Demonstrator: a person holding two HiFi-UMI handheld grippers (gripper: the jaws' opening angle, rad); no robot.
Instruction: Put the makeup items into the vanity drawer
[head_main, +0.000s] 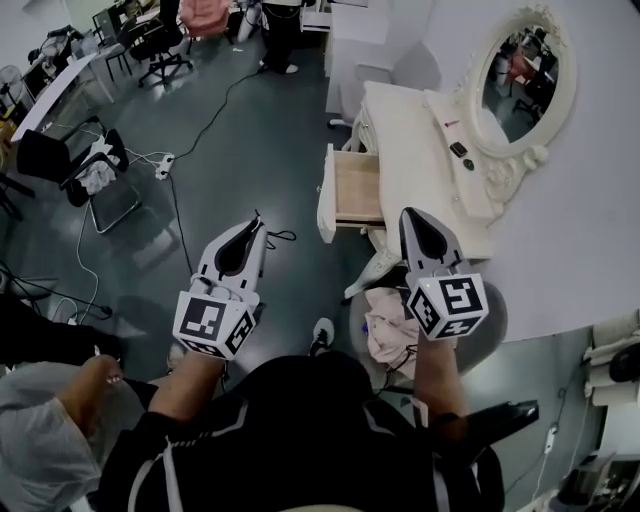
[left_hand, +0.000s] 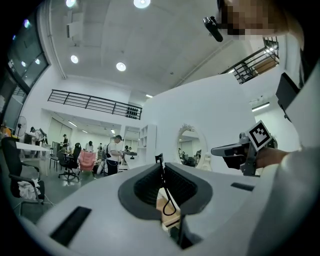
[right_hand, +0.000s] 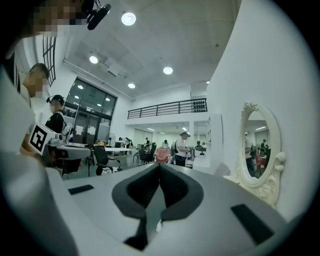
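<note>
1. Left gripper (head_main: 256, 222): I hold it level, out over the grey floor (head_main: 250, 130), short of the vanity (head_main: 410, 160) and to its left in the head view. In its own view the jaws are closed almost fully, pinching a thin black loop (left_hand: 159, 159). One end of it sticks up above the tips and the rest hangs down as a slack ring below them. I cannot tell what kind of item the loop is.

2. Right gripper (head_main: 408, 214): also held level, with its tips close to the near end of the vanity. In its own view the jaws meet at the tips and nothing sits between them.

3. Vanity drawer (head_main: 357, 187): pulled out towards the left of the head view, with its pale wooden inside showing. Both grippers are apart from it, the left one further off.

4. Vanity top: a small dark item (head_main: 458, 150) lies at the foot of the oval mirror (head_main: 520, 75). It is too small for me to identify.

5. Surroundings: a grey stool (head_main: 480, 320) with a pink cloth (head_main: 385, 330) on it stands just below the right gripper. Office chairs and cables lie across the floor to the left.
</note>
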